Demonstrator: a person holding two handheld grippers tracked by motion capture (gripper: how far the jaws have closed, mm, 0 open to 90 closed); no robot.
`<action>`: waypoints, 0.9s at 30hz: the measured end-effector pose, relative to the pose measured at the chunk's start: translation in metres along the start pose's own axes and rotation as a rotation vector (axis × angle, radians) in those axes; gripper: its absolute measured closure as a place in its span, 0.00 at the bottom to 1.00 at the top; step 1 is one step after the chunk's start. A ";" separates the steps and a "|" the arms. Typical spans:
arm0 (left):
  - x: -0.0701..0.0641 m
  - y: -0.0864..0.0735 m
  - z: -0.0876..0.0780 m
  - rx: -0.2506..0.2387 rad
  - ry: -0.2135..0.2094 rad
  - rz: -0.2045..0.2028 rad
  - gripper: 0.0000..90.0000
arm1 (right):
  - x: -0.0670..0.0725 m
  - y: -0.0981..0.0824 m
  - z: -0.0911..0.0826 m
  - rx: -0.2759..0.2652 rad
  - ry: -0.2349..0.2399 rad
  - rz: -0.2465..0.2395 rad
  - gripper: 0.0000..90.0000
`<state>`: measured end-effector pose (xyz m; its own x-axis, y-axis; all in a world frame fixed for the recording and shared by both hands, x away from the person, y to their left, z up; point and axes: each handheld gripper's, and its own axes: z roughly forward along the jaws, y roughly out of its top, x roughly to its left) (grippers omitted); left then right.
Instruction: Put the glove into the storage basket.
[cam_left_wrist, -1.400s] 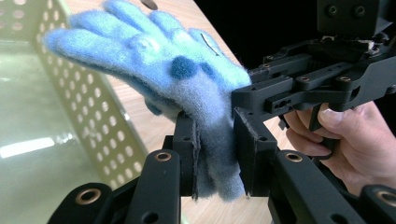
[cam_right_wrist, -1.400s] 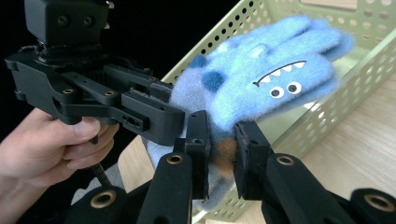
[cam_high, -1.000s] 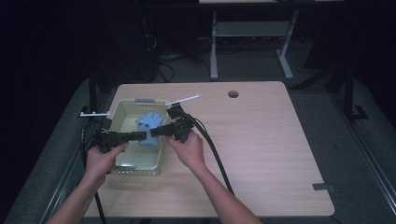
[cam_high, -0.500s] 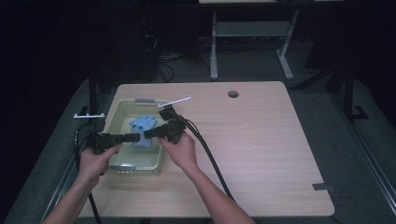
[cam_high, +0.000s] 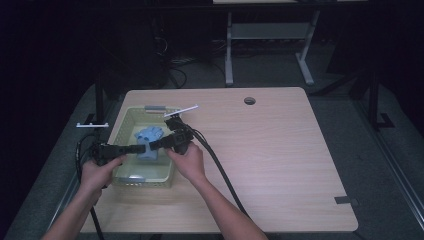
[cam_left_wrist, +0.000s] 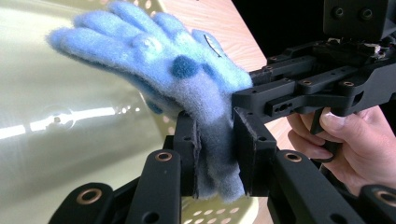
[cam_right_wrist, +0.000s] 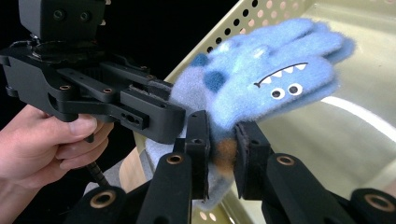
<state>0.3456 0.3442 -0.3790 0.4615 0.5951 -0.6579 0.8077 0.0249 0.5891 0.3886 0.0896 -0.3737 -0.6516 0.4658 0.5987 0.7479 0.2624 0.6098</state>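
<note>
A fuzzy blue glove (cam_high: 149, 135) with a monster face (cam_right_wrist: 280, 88) hangs over the pale yellow perforated basket (cam_high: 121, 131) at the table's left. My left gripper (cam_high: 142, 148) comes in from the left and my right gripper (cam_high: 153, 145) from the right, tips almost meeting at the cuff. In the left gripper view my left gripper (cam_left_wrist: 217, 156) is shut on the grey-blue cuff of the glove (cam_left_wrist: 154, 51). In the right gripper view my right gripper (cam_right_wrist: 222, 156) is shut on the cuff too. Whether this is one glove or a pair I cannot tell.
The wooden table (cam_high: 280, 150) stretches to the right, with a cable hole (cam_high: 249, 100) at the back and a grey tape strip (cam_high: 345, 201) near the front right corner. Black cables (cam_high: 220, 170) trail toward me. A metal desk frame (cam_high: 230, 55) stands behind.
Both hands and the glove have drifted slightly left and toward me over the basket. Both grips have stayed the same.
</note>
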 end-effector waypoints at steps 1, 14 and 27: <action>0.001 0.000 0.000 0.000 0.004 -0.005 0.79 | 0.000 0.000 0.002 0.002 0.000 0.002 0.86; 0.013 -0.001 -0.002 0.038 0.056 -0.017 0.81 | -0.007 0.000 0.023 0.031 0.009 0.036 0.86; 0.025 -0.006 0.001 0.084 0.104 -0.024 0.82 | -0.015 -0.003 0.039 0.075 0.005 0.048 0.85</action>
<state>0.3523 0.3578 -0.3993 0.4051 0.6751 -0.6165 0.8477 -0.0247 0.5299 0.4009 0.1147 -0.4048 -0.6154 0.4750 0.6290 0.7854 0.3027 0.5399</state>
